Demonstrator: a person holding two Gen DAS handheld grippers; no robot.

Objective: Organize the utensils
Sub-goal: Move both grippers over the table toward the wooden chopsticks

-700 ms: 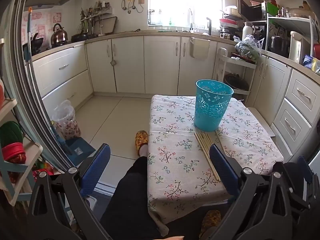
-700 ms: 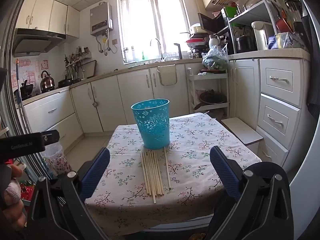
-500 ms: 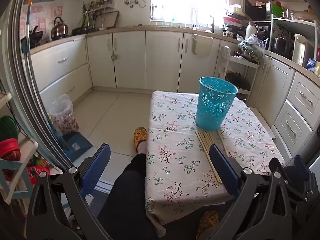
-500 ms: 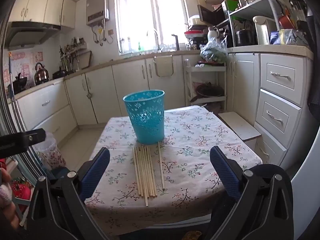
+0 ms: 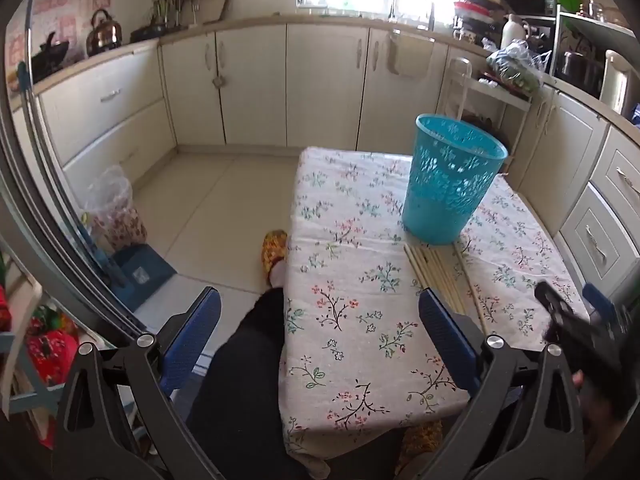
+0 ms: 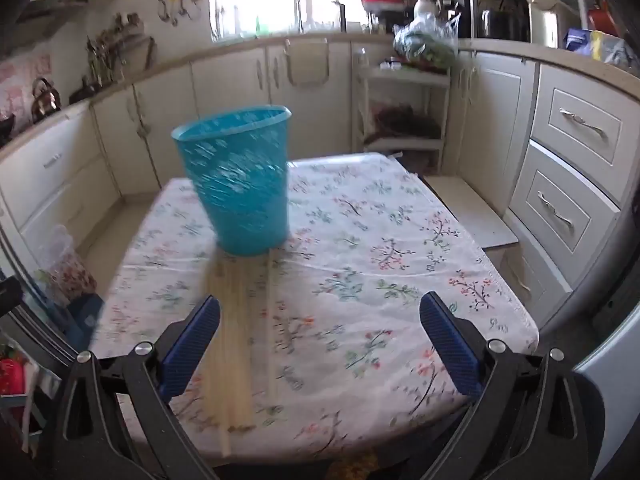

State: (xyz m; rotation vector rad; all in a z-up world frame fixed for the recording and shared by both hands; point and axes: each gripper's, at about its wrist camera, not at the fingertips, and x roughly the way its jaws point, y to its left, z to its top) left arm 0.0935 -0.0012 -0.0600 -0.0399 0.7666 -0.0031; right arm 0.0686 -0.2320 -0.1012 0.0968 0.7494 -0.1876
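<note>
Chopsticks [image 6: 236,332] lie in a loose bundle on the flowered tablecloth [image 6: 360,264], their far ends touching or just short of the base of the blue perforated basket [image 6: 240,184]; one stick lies a little apart on the right of the bundle. We see the same bundle from the left wrist view [image 5: 440,268], partly hidden behind our own finger.

Our right gripper [image 6: 318,340] stands with its jaws spread wide and nothing between the pads; it touches nothing. It tilts downward over the near part of the table, and its left finger [image 6: 192,340] sits over the near stretch of the bundle, without contact that we can make out. This view is blurred, so fine detail of the sticks is lost.

Our left gripper [image 5: 320,340] is likewise spread wide and holds nothing. It tilts downward above the table's near left corner, with its left finger out over the floor and a dark trouser leg [image 5: 248,360]. The right gripper's dark body shows at this view's right edge.

The table's left edge [image 5: 292,280] drops to open tiled floor [image 5: 216,208], where a patterned slipper [image 5: 274,248] rests. On the right, drawers [image 6: 576,160] stand near the table, leaving a narrow gap. The cloth to the right of the bundle is bare.
</note>
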